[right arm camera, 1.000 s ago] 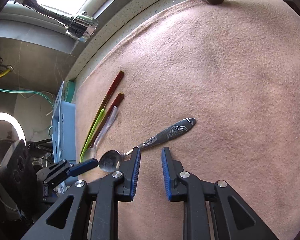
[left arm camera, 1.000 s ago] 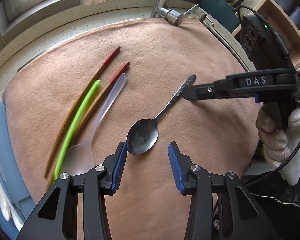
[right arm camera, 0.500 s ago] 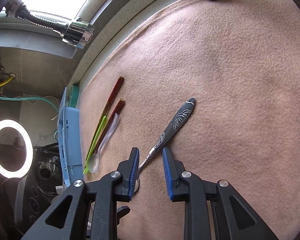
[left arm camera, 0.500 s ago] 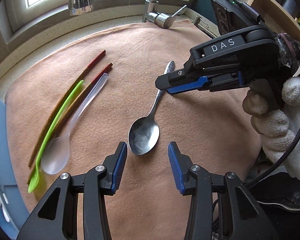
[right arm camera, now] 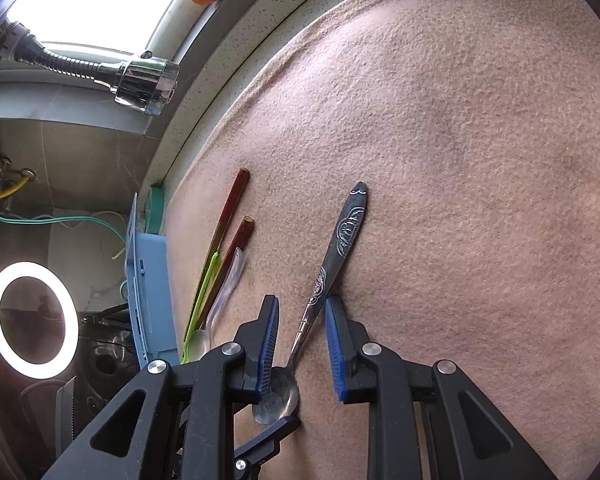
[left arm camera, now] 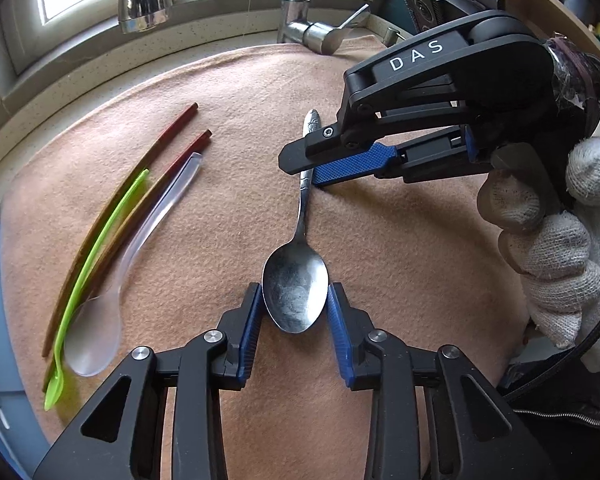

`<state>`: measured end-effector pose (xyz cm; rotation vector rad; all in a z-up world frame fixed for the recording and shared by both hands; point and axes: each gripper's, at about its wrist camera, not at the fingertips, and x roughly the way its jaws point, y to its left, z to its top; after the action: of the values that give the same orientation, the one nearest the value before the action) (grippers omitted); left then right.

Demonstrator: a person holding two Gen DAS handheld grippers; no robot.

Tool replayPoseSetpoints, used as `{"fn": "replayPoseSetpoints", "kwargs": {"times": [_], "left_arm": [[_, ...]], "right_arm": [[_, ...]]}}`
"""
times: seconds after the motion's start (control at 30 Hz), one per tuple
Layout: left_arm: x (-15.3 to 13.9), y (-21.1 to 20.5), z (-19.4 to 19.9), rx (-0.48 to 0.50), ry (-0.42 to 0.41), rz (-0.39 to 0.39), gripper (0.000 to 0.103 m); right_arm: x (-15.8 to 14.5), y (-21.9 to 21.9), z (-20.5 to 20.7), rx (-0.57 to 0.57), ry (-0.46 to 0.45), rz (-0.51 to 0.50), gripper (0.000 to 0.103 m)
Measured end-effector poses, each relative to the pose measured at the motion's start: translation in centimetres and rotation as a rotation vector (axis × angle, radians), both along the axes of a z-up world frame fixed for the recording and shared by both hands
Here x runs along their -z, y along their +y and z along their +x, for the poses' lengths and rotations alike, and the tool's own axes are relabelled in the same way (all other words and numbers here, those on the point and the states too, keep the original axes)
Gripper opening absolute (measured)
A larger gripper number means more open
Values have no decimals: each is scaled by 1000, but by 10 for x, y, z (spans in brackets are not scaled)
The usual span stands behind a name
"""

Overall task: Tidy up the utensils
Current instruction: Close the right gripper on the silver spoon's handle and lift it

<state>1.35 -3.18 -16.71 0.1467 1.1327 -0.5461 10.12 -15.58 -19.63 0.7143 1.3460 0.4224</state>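
A metal spoon lies on the pink cloth. My left gripper is open with its blue pads on either side of the spoon's bowl. My right gripper is open and straddles the spoon's handle; its right pad touches the handle. In the left wrist view the right gripper reaches in from the right over the handle. Two red-tipped chopsticks, a green plastic spoon and a clear plastic spoon lie together at the left.
A blue rack stands off the cloth's left edge. A faucet base and a hanging spray head are at the back by the window sill. A ring light glows at the left.
The spoon has turned so that its handle points away from the left gripper. The left gripper has moved forward around the bowl. The right gripper has come down over the handle.
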Motion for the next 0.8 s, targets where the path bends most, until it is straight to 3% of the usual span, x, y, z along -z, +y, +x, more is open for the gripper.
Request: {"fn": "replayPoseSetpoints", "kwargs": {"times": [0.2, 0.43, 0.8], "left_arm": [[-5, 1, -3, -13, -4, -18, 30], [-12, 7, -7, -28, -10, -41, 30], [-54, 55, -37, -120, -92, -66, 30]], "right_arm": [[0, 0, 2, -1, 7, -15, 9], [-6, 1, 2, -10, -2, -3, 7], [-52, 46, 5, -95, -83, 50, 6]]}}
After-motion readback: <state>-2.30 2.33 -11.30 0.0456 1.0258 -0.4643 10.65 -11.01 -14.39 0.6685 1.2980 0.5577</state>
